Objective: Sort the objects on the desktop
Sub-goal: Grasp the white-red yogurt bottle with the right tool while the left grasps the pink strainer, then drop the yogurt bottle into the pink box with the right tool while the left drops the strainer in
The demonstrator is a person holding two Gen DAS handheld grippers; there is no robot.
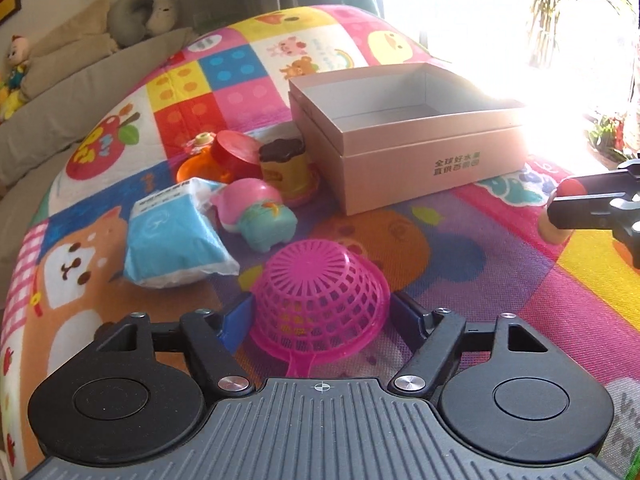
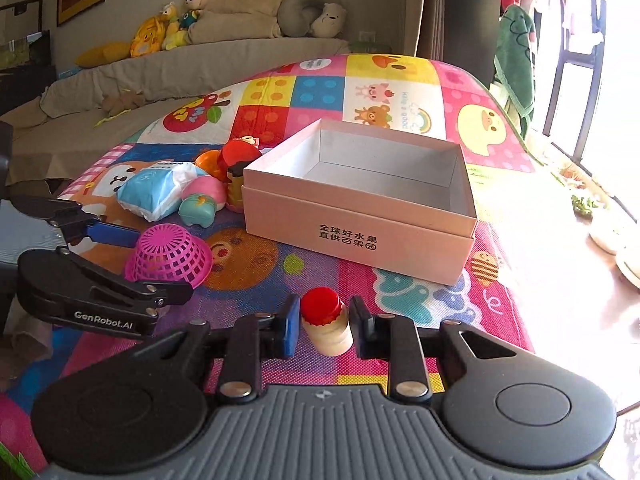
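An upside-down pink mesh strainer (image 1: 320,292) (image 2: 170,256) lies on the colourful play mat. My left gripper (image 1: 320,314) (image 2: 162,266) straddles it, with its pads touching the two sides. My right gripper (image 2: 326,322) (image 1: 556,204) is shut on a small cream bottle with a red cap (image 2: 326,320) (image 1: 570,188), held upright just above the mat in front of the box. The open pink cardboard box (image 1: 420,160) (image 2: 360,236) stands in the middle with nothing visible inside it.
Left of the box is a cluster: a blue tissue pack (image 1: 172,236), a pink and teal squishy toy (image 1: 256,216), a yellow jar with a brown lid (image 1: 284,168) and a red cup (image 1: 236,152). A sofa with plush toys (image 2: 180,28) runs behind the mat.
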